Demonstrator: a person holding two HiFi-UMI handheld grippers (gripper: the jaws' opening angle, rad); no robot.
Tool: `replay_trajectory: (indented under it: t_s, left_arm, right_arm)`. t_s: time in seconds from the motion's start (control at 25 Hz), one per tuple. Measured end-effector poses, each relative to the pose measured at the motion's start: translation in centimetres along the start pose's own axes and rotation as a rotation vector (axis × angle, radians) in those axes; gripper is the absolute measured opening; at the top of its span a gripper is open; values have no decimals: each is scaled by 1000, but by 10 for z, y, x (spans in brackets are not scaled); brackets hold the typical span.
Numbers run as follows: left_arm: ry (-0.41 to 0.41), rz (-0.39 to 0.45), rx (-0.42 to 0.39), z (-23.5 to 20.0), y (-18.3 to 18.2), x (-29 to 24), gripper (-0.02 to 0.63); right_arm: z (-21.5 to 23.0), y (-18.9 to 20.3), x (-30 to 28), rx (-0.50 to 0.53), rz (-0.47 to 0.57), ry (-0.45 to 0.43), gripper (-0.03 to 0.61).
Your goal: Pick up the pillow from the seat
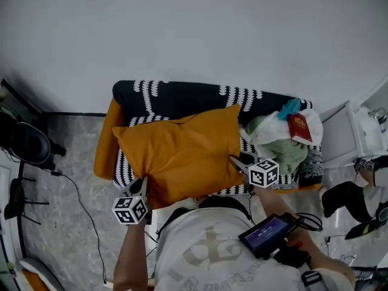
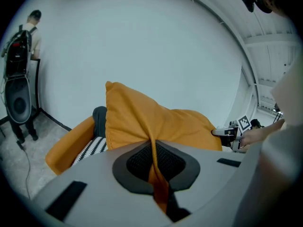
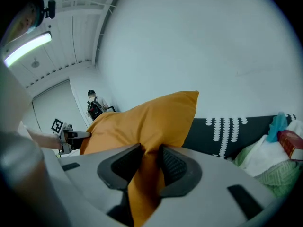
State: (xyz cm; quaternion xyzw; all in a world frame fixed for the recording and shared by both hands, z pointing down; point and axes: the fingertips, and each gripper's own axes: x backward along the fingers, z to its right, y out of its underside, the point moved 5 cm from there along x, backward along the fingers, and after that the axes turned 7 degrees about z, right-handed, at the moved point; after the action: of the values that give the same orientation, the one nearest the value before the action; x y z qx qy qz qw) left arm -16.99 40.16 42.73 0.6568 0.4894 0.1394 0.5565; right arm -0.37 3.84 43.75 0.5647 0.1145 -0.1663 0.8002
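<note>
While the left gripper [image 1: 140,188] and right gripper [image 1: 238,160] pinch the pillow [image 1: 182,153] in their jaws, it likely needs lifting off the seat [image 1: 182,94].

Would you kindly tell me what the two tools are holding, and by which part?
Both hold the orange pillow: the left tool pinches its near left corner, the right tool a fold on its near right edge.

Pillow [image 1: 182,153]: plain mustard-orange. Seat [image 1: 104,141]: orange sides. Its cover is black with white scalloped stripes behind the pillow, and black-and-white striped below the pillow. Right of the pillow: white and pale green cloths [image 1: 284,152], teal scrap [image 1: 291,107], red book [image 1: 299,128]. Floor [image 1: 66,223]: mottled grey.
</note>
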Motion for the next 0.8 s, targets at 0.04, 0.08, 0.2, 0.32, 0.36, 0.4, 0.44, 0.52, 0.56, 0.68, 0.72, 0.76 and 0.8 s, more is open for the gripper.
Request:
replay_trajectory:
  t_s: [0.04,0.08,0.2,0.32,0.36,0.4,0.44,0.52,0.56,0.68,0.72,0.76,0.8]
  left_arm:
    - [-2,16,-9,0,-7,5,15]
    - [-4,33,-20,1,-15,9,15]
    - [-10,90,-52,4,-35,22,15]
    - [-15,144,-76,8,-52,35,15]
    - [-16,160,-84,9,-57,40,15]
    - [-17,175,-90,10,-62,43,15]
    - [-18,188,-95,9,-67,47,15]
    - [-20,208,-99,9,-74,53,15]
    - [-20,216,-100,8,-76,56,15]
    - [-21,234,-109,12,-83,62,15]
    - [-21,239,-113,14,-84,62,15]
    - [-20,243,-116,17,-86,62,15]
    - [-20,247,-119,19,-88,61,15]
  right_arm:
    - [-5,-6,1,8,11,-3,135]
    - [-9,-12,1,17,24,-7,135]
    - [-21,-29,4,51,73,-21,137]
    - [-31,-43,9,80,122,-35,137]
    - [-35,-47,10,88,138,-38,137]
    - [-38,-51,10,96,153,-42,137]
    - [-41,-56,11,105,167,-45,137]
    - [-48,-64,11,129,187,-51,137]
    - [-51,-68,11,140,194,-54,136]
    - [-55,-74,15,154,215,-59,135]
    - [-54,-75,17,153,221,-59,135]
    - [-53,-76,19,152,225,-59,135]
    - [-52,-77,20,152,228,-58,135]
